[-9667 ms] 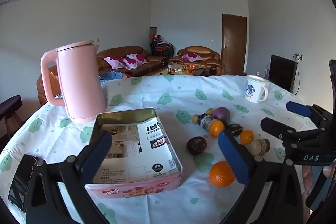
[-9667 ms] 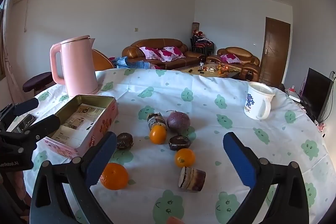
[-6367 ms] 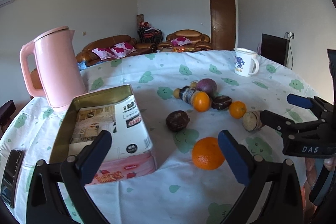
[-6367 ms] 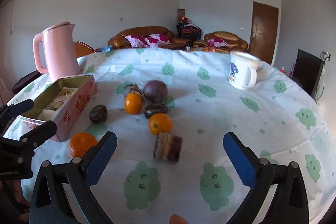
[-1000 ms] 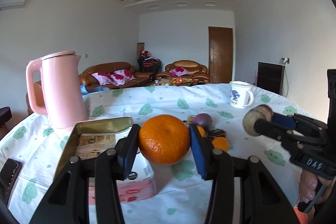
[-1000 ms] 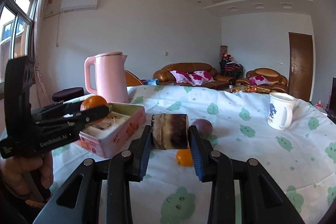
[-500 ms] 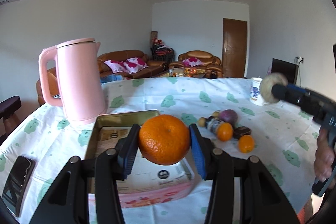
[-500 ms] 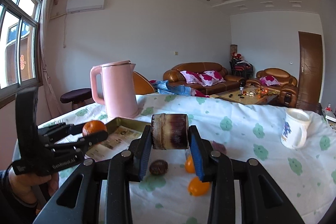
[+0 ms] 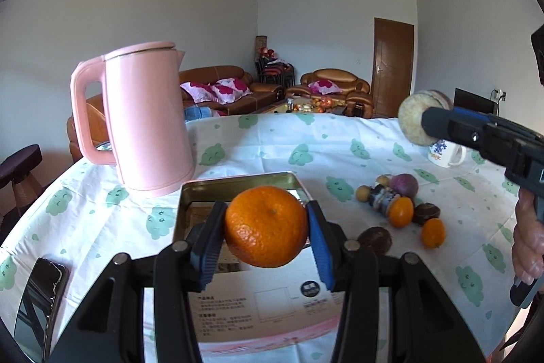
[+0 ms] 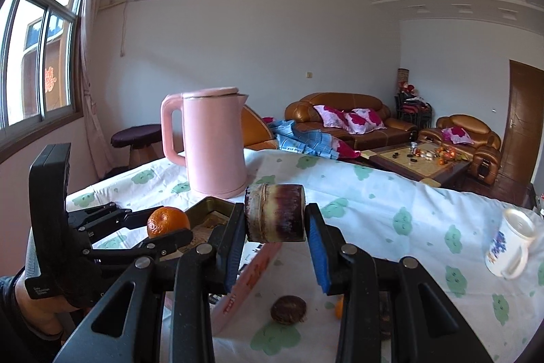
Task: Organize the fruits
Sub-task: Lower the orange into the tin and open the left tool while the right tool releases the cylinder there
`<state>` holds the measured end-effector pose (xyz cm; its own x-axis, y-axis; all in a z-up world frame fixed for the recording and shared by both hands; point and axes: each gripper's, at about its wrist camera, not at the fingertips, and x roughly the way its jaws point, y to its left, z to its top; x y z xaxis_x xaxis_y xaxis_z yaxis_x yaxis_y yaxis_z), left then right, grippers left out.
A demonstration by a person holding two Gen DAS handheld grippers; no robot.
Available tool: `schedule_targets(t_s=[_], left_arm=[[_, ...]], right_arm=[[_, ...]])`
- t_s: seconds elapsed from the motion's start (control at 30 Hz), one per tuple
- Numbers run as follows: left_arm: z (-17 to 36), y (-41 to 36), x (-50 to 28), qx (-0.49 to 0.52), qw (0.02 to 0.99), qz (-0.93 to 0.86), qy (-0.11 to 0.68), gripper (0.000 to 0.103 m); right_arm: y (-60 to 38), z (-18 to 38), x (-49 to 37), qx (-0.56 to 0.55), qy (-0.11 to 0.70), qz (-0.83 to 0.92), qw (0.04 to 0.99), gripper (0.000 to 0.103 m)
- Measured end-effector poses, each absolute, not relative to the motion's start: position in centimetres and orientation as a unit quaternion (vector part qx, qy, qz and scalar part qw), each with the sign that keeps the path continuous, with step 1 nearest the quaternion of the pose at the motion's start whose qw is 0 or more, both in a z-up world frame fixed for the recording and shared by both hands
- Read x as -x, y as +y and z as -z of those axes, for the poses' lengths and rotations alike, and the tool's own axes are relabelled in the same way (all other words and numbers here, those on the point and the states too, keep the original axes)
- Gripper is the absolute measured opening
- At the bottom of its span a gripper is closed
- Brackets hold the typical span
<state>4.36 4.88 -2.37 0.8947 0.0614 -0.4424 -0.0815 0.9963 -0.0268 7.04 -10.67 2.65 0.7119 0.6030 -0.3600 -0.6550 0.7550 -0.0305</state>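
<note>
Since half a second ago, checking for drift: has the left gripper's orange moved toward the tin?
Yes. The orange in the left gripper now sits farther over the open tin, lower against the pink kettle.

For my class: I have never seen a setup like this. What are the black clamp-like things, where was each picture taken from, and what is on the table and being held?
There is no robot here. A person holds a hand-operated two-finger gripper in each hand, and a wide-angle camera on each one looks forward along its fingers. That gives one picture per hand.

In the left view, the left gripper is shut on an orange, above an open tin box. In the right view, the right gripper is shut on a short piece of sugarcane.

On the tablecloth stand a pink kettle and a mug. A cluster of loose fruit lies beside the box.
</note>
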Motion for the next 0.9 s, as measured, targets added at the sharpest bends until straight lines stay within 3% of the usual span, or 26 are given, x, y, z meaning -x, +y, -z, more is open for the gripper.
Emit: schedule_targets(t_s=[0.9], left_arm=[[4.3, 9.3, -8.2, 0.011, 0.957, -0.06, 0.284, 0.048]], right_arm=[[-2.2, 3.5, -12.0, 0.098, 0.256, -0.365, 0.89, 0.037]])
